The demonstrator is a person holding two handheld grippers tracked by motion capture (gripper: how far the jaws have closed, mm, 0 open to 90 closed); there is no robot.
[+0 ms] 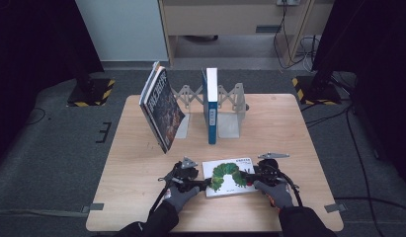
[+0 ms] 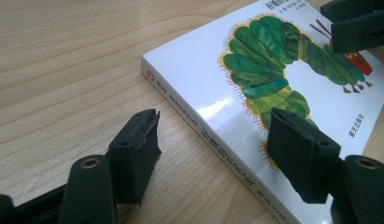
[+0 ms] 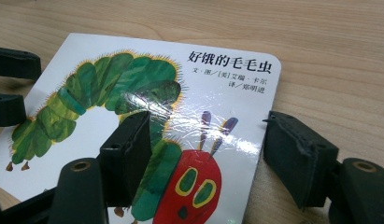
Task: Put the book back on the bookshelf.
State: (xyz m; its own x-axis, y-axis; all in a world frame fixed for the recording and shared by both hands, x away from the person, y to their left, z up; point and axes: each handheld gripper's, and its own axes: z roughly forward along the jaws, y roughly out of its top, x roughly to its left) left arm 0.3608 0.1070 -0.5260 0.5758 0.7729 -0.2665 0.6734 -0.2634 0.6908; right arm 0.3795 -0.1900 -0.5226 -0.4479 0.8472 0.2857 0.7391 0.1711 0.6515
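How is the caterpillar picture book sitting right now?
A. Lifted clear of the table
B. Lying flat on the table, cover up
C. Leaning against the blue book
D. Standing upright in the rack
B: the caterpillar book lies flat on the wooden table, cover facing up, with the left tongs and right tongs at its two ends.

Your high view looks down the wooden table [image 1: 141,197]; both gripper views, close and low, share the white caterpillar-cover book [image 2: 273,70] [image 3: 217,107].

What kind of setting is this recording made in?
Probably a lab or studio data-collection space: a light wooden table on grey carpet, black stand bases with yellow-black hazard tape, and loose cables on the floor.
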